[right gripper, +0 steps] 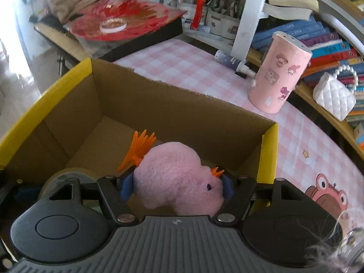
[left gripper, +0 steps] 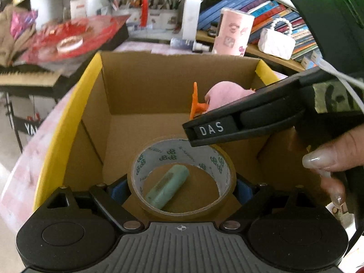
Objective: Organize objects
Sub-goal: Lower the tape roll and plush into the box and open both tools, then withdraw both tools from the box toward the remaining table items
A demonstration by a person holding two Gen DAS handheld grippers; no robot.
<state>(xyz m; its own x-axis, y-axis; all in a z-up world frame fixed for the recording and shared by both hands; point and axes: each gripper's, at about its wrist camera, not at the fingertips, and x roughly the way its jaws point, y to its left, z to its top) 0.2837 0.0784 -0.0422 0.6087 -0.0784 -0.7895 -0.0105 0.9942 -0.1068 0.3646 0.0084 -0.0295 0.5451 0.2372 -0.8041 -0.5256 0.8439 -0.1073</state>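
Left fingers (left gripper: 182, 187) clamp a tape roll (left gripper: 182, 177) over the box (left gripper: 91, 104); right fingers (right gripper: 177, 185) clamp a pink plush (right gripper: 177, 177) near the box's right wall.

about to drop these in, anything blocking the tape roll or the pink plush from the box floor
Nothing visible blocks either. The tape roll, between the left gripper's fingers, hangs over the open cardboard box; a green tube shows through its hole. The right gripper holds the pink plush over bare cardboard.
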